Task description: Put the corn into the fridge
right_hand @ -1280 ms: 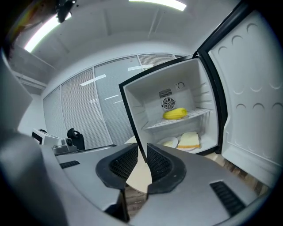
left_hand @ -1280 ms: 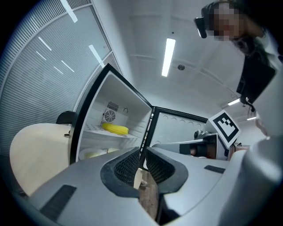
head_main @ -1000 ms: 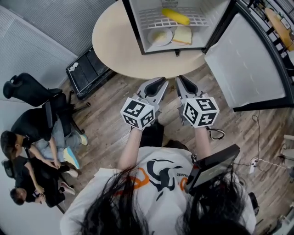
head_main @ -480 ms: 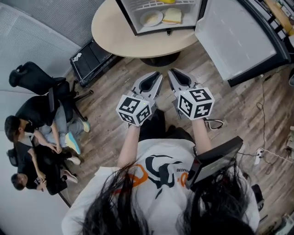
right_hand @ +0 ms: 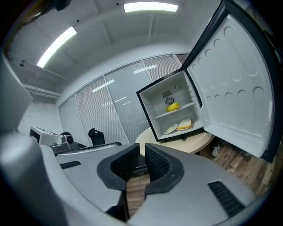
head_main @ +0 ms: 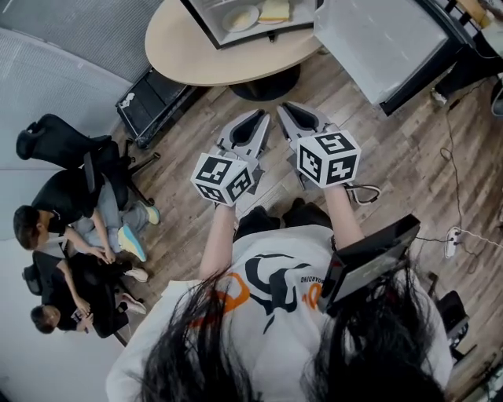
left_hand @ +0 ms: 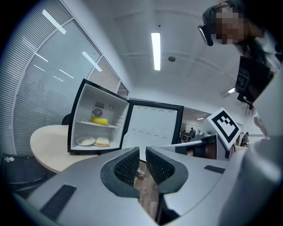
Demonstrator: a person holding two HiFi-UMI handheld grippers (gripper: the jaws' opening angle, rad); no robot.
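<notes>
The yellow corn [left_hand: 100,121] lies on the upper shelf of the open mini fridge [left_hand: 79,115], also seen as the corn [right_hand: 173,107] in the right gripper view. Below it sit a plate [right_hand: 170,129] and a slice of bread [right_hand: 185,125]. In the head view only the fridge's bottom [head_main: 236,35] with the plate [head_main: 236,17] shows; the corn is cut off. My left gripper [head_main: 259,118] and right gripper [head_main: 286,110] hang side by side over the wooden floor, well short of the table. Both are shut with nothing in them: left gripper [left_hand: 140,154], right gripper [right_hand: 142,152].
The fridge stands on a round beige table [head_main: 196,55], its door [head_main: 385,39] swung wide open to the right. A black case [head_main: 153,106] lies on the floor by the table. People sit on chairs [head_main: 71,212] at the left. Cables [head_main: 460,235] trail at the right.
Both grippers have drawn back from the fridge together. In the head view the fridge and table have slid toward the top edge, and the corn has left that view.
</notes>
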